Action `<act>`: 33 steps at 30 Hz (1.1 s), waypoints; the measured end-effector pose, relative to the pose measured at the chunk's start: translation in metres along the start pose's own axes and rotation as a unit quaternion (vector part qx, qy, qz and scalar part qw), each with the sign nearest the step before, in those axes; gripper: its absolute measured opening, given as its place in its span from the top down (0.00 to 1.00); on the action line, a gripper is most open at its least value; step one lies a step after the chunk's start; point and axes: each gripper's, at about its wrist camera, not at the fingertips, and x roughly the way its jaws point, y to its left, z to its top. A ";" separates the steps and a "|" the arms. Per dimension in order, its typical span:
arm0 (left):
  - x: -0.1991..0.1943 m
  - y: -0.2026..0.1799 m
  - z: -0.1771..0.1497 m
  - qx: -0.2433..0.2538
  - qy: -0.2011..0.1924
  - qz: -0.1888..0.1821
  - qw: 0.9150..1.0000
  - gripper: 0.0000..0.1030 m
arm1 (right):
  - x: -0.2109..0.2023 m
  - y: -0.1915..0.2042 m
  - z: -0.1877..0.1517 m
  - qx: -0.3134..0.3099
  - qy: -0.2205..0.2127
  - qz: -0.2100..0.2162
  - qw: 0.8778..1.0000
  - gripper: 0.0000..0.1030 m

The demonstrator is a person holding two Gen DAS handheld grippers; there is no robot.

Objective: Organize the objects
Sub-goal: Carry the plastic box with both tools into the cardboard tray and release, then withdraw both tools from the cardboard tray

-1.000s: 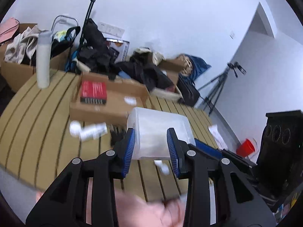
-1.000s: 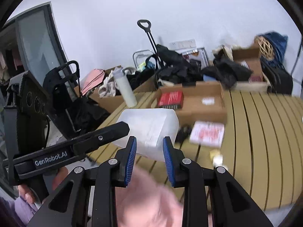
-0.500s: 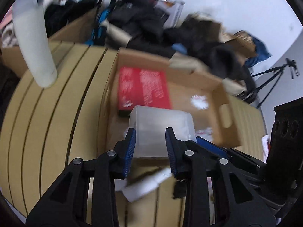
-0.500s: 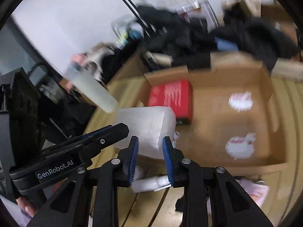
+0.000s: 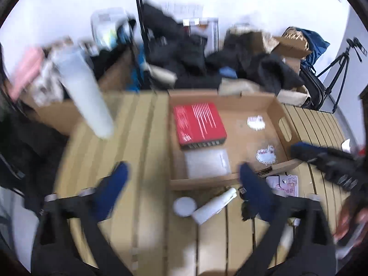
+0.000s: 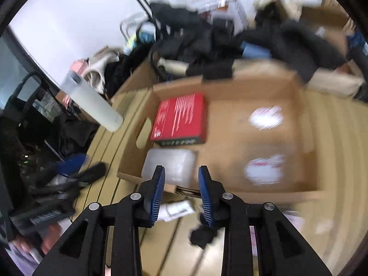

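A translucent white plastic box [image 5: 208, 163] lies in the near left corner of a shallow cardboard tray [image 5: 283, 112], just in front of a red box [image 5: 198, 122]. It also shows in the right wrist view [image 6: 171, 165], inside the tray [image 6: 308, 193], below the red box [image 6: 180, 117]. My left gripper [image 5: 184, 189] is wide open and empty, above the tray's near edge. My right gripper [image 6: 181, 192] is open and empty, its jaws apart just behind the plastic box.
A white tube [image 5: 214, 205] and a round white cap [image 5: 184, 206] lie on the slatted wooden table [image 5: 128, 161] before the tray. A tall white bottle [image 5: 88, 96] stands at left. A small pink card [image 5: 286, 185] lies at right. Bags and boxes pile behind.
Both grippers held the plastic box between them and carried it over the tray. Now it lies in the tray, the left gripper has opened wide, and the right has let go.
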 end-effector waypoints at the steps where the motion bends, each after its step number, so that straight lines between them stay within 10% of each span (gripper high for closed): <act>1: -0.017 0.000 -0.001 0.003 -0.008 0.008 1.000 0.00 | -0.023 -0.001 -0.001 -0.008 -0.012 -0.009 1.000 0.48; 3: -0.055 0.000 -0.008 0.010 -0.018 0.025 0.999 0.00 | -0.070 -0.003 -0.007 -0.028 -0.032 -0.029 0.999 0.15; 9: -0.142 0.002 -0.040 -0.008 -0.050 0.039 0.998 0.00 | -0.180 0.002 -0.045 -0.066 -0.084 -0.105 0.989 0.13; 16: -0.209 -0.011 -0.117 0.000 -0.060 0.054 0.997 0.00 | -0.254 0.019 -0.137 -0.098 -0.132 -0.075 0.984 0.13; 24: -0.225 -0.018 -0.269 -0.103 -0.054 -0.021 0.993 0.00 | -0.265 0.048 -0.285 -0.102 -0.147 -0.030 0.983 0.13; 27: -0.204 -0.034 -0.289 -0.077 -0.006 -0.039 0.996 0.00 | -0.248 0.051 -0.312 -0.084 -0.130 -0.003 0.988 0.14; 33: -0.207 -0.049 -0.283 -0.049 -0.045 -0.035 0.997 0.00 | -0.230 0.041 -0.315 -0.074 -0.119 -0.031 0.990 0.15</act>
